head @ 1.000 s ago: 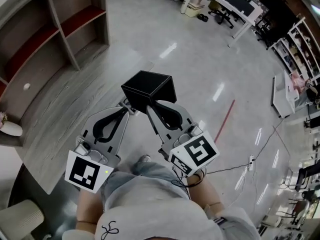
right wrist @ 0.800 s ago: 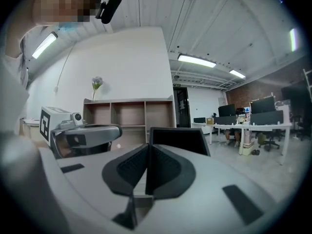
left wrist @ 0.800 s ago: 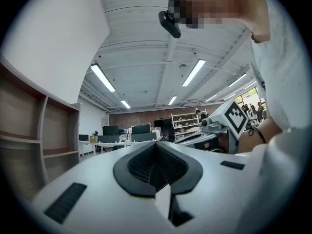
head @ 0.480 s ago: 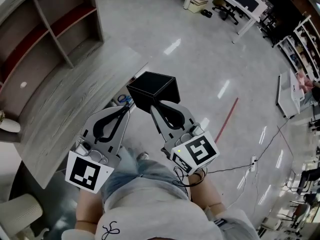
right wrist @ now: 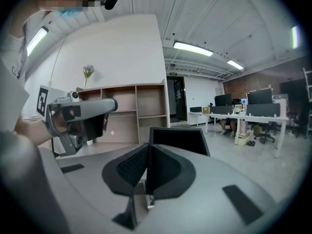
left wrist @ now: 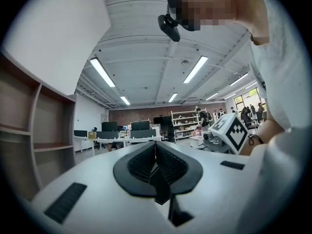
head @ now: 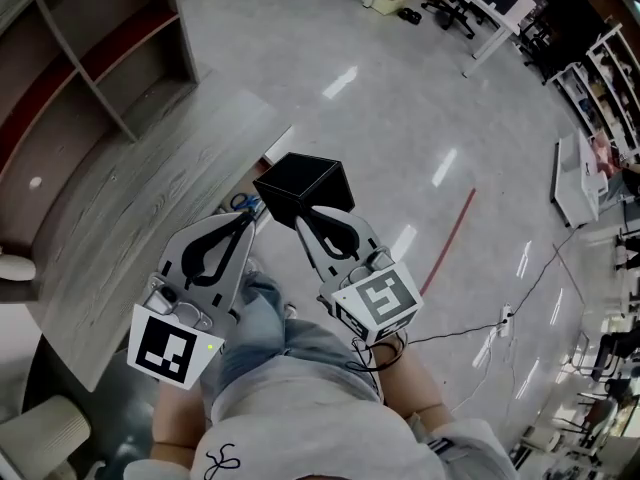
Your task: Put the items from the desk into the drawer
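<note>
here, left gripper [head: 249, 216] jaws together, empty; right gripper [head: 299, 218] jaws clamped on black box [head: 300, 183]

A black box [head: 300, 182] blocks the way just ahead of the right claw [head: 300, 217], the surface [head: 130, 218] lies close left of the left claw [head: 251, 219], and open floor [head: 400, 118] spreads beyond and right.

An office lab: desk rows [head: 455, 8], monitors [left wrist: 109, 126], shelving racks [left wrist: 187, 122].
</note>
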`<state>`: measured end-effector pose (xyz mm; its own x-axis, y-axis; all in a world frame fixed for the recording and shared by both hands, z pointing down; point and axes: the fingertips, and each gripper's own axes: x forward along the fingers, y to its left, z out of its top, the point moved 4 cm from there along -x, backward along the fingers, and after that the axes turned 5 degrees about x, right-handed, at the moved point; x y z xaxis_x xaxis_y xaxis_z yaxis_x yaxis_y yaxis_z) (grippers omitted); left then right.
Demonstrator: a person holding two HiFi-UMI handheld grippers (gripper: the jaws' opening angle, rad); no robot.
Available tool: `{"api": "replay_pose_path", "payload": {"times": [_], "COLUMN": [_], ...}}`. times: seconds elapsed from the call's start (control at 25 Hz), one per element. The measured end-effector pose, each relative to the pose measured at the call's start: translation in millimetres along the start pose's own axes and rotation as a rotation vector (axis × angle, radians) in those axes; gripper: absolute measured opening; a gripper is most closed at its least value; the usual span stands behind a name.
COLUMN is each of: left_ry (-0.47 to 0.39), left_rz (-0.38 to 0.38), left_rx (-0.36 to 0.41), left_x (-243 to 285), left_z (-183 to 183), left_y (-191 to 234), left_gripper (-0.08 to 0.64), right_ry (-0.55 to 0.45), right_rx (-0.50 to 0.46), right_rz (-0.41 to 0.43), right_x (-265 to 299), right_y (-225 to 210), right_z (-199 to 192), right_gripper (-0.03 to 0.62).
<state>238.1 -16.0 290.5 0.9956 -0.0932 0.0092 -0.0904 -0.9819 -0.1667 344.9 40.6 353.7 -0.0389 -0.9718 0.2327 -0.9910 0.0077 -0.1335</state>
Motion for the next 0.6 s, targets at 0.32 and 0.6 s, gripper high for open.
{"api": "replay_pose_path", "payload": {"times": [0.32,0.6], "left_ry": [-0.001,0.032], "left_rz": [0.005,0.019], "left_rx": [-0.016,-0.038], "left_x": [14,23], "left_z": [-16,-39], "left_y": [39,81], "left_gripper": [0.011,0.011], "right_ry": [0.1,0.234], "right_rx": [-0.01,-0.015], "right_rz": [-0.015,-0.003], "right_x": [53,110], "right_y": [-23,-36], "right_z": [-39,-88], "right_gripper": [0.035,0.035]}}
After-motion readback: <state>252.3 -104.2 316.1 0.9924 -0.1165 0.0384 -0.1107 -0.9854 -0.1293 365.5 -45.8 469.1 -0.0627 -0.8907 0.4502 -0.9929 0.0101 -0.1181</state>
